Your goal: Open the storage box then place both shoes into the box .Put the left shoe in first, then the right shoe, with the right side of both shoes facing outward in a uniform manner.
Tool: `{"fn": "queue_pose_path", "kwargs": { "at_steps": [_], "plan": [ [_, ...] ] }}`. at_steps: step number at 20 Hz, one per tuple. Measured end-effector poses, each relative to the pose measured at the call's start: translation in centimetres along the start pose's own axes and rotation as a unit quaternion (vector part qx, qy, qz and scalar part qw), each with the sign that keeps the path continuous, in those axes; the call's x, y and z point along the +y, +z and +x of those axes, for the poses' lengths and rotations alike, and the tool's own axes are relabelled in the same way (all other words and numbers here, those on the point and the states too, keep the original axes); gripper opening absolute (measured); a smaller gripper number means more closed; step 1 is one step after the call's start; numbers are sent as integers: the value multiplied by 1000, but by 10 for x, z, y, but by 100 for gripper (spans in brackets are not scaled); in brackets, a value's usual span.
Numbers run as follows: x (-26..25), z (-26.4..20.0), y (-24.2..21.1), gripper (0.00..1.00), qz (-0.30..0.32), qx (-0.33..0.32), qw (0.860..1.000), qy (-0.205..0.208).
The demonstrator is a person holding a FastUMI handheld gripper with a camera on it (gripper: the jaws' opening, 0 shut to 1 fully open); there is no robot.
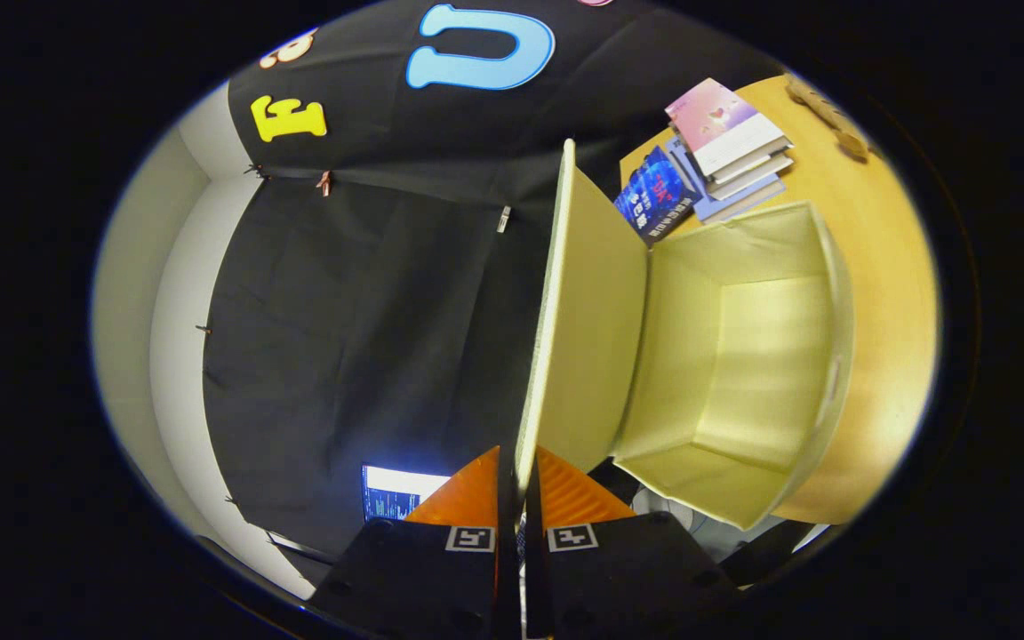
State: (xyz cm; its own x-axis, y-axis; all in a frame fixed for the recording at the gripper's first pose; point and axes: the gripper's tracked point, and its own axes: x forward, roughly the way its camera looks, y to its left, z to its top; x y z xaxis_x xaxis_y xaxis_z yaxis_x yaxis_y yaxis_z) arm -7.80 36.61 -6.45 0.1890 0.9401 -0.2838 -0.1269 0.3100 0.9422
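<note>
Pinched between the fingers of the gripper (519,498): the edge of the lid (579,329), swung out from the storage box (743,356) and running on ahead of the tips. Just right of the lid, joined to it: the box itself, on the table (885,293), mouth turned toward the claw, nothing lying inside. Farther ahead, beyond the box on the same table: a stack of books (730,142), another book (657,193) leaning beside the stack; low and left of the fingers, a lit screen (392,492).

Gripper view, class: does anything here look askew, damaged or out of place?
Nothing looks damaged or spilled. The storage box sits open and empty on the table, its lid swung up and pinched between the gripper fingers. The books beyond are loosely stacked.
</note>
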Motion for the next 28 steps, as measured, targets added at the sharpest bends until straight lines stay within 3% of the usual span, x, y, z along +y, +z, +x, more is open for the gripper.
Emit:
{"fn": "queue_pose_path", "kwargs": {
  "at_steps": [12, 19, 20, 24, 28],
  "plan": [
    [41, 126, -10, 7, -11, 30, 999, -11],
    [30, 153, -12, 7, -21, 36, 999, -33],
    [27, 159, -12, 16, -27, 29, 999, -38],
    [16, 142, 11, 97, -65, -22, 996, -51],
    [-9, 95, 36, 97, -118, -75, 985, -97]
  ]
}}
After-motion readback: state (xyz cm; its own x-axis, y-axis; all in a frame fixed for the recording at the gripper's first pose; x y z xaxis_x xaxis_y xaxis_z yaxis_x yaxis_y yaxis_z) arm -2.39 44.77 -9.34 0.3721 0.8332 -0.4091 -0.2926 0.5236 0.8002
